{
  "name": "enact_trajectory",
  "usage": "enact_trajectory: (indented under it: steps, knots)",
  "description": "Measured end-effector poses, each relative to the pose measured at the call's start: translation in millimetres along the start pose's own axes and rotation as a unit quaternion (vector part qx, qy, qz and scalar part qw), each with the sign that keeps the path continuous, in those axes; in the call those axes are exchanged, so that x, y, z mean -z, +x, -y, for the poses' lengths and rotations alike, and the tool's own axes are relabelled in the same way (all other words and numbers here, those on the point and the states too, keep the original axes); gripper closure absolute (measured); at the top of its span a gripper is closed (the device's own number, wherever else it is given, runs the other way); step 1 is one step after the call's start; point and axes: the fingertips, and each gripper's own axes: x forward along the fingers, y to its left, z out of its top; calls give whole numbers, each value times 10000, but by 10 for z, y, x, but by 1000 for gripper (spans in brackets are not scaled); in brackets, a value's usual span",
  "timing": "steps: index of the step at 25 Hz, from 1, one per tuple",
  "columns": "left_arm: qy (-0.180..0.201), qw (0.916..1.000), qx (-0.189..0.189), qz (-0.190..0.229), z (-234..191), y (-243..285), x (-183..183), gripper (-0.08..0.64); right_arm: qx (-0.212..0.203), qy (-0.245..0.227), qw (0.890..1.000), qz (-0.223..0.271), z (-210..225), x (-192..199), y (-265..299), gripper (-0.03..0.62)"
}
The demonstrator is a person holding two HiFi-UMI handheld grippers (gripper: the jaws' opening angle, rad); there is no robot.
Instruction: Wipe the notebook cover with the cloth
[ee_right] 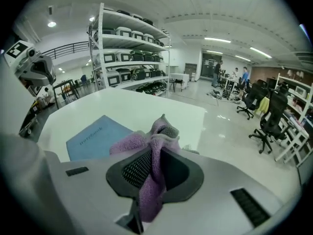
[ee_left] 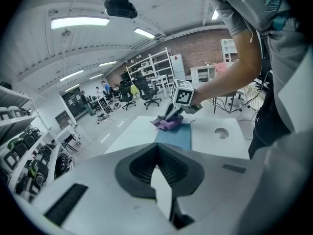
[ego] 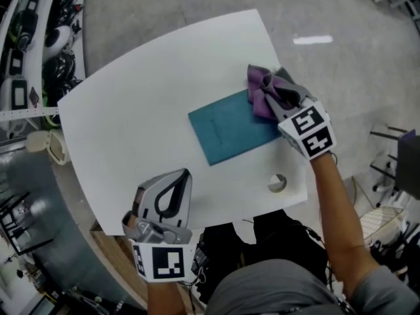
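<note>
1. Starting with the left tool (ego: 186, 173): closed on nothing, tips together, over the desk (ego: 131, 110) near its 7 o'clock edge. Pointing toward about 1 o'clock and well apart from the work. Judged idle for the coming stroke.
2. On to the notebook (ego: 226, 133): flat and cover up near the middle of the desk, off toward 1 o'clock from the left tool. Long axis from about 8 o'clock to 2 o'clock in the head view, short edges at those two ends. Printed word along the cover in the right gripper view; spine side not readable.
3. Next, the cloth (ego: 261, 105): purple and bunched, lying on the notebook's 2 o'clock end, with part of it spilling past the corner there.
4. Lastly the right tool (ego: 266, 88): clamped on the cloth, a fold pinched between the ribbed pads. Reaching in from about 4 o'clock and pointing toward 10 o'clock. By far the nearer of the two to the notebook.
5. Deciding relation: bare cover stretching away from the cloth toward 8 o'clock, along the long axis. Likely calls for a pressed drag that way. With no hold on the notebook, some risk of pushing it across the desk instead of wiping it.
</note>
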Motion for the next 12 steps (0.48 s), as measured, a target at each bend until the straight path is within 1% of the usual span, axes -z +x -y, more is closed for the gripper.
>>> enact_trajectory:
  steps: [2,4,8,12]
  knots:
    - [56,10000,53,26,42,38,-78,560,59,58,10000,-12,64,77,-79,518]
    - [85,9999,90,51,86,80,-142,560,26,18,10000,-5,25,123,-136,518]
    - [75,9998,123,98,164,146,-206,560,-195,-171,9997,9,-222,176,-210,518]
    - [-38,9999,106,70,206,143,-106,560,-433,-306,9986,35,-497,199,-251,518]
